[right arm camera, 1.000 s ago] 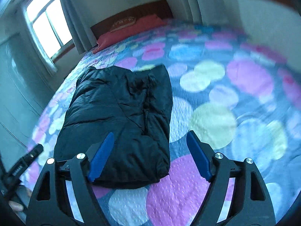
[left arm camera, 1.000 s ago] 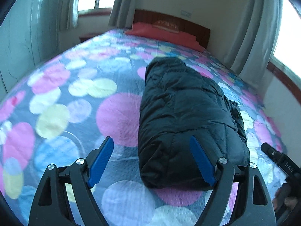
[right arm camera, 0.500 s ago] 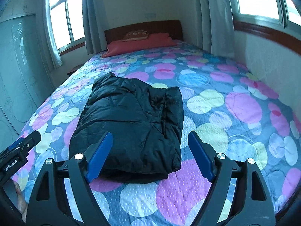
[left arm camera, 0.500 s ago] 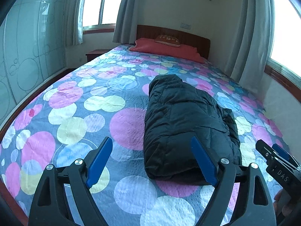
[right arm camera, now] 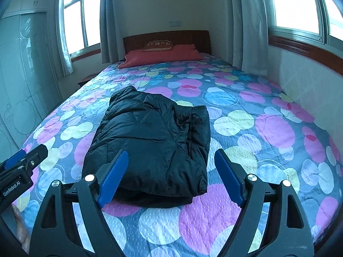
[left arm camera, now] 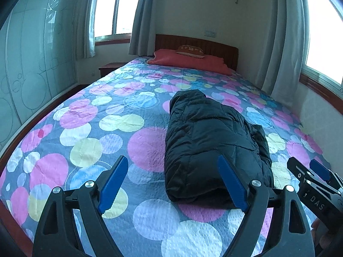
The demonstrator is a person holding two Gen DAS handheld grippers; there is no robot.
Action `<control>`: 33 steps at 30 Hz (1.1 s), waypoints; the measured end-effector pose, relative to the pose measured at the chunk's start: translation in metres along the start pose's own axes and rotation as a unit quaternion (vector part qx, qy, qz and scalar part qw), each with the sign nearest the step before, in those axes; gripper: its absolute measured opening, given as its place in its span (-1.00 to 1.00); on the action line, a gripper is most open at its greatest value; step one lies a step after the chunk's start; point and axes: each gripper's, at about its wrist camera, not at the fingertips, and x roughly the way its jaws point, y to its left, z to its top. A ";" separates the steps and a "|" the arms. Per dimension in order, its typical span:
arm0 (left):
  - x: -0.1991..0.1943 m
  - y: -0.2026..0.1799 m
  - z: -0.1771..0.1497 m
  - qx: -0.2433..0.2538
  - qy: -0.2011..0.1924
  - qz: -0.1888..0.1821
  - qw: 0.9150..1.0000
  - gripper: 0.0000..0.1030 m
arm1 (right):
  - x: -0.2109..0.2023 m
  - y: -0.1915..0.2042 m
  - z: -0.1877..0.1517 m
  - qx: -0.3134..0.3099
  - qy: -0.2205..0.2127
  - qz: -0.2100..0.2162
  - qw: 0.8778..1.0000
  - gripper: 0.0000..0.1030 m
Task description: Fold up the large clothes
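A black quilted jacket (left arm camera: 212, 143) lies folded into a thick bundle on the bed (left arm camera: 85, 132), lengthwise toward the headboard. In the right wrist view the same jacket (right arm camera: 150, 141) fills the middle, its folded edge nearest me. My left gripper (left arm camera: 172, 184) hangs open above the bedspread, short of the jacket's near left corner, with nothing between its blue pads. Open too, my right gripper (right arm camera: 170, 177) hovers over the jacket's near edge without touching it. Each gripper shows at the edge of the other's view.
The bed's dotted spread (right arm camera: 268, 128) reaches a wall on the right. A red pillow (left arm camera: 188, 61) and wooden headboard (right arm camera: 167, 37) are at the far end. A glass-front wardrobe (left arm camera: 27, 75) stands left, with a small nightstand (left arm camera: 108, 67) beside the bed. Curtained windows flank the room.
Both grippers have drawn back and risen from the jacket, which now looks smaller. The views have levelled out and show more of the room. The jacket has not moved.
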 end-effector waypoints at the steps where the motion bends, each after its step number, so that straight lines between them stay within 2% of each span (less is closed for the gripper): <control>1: -0.001 -0.001 0.000 0.001 0.000 0.000 1.000 0.64 | -0.001 0.001 0.000 -0.002 -0.002 -0.001 1.000 0.60; 33: -0.006 -0.013 -0.004 0.016 -0.003 -0.002 1.000 0.64 | -0.006 0.003 0.000 -0.007 -0.011 -0.002 1.000 0.60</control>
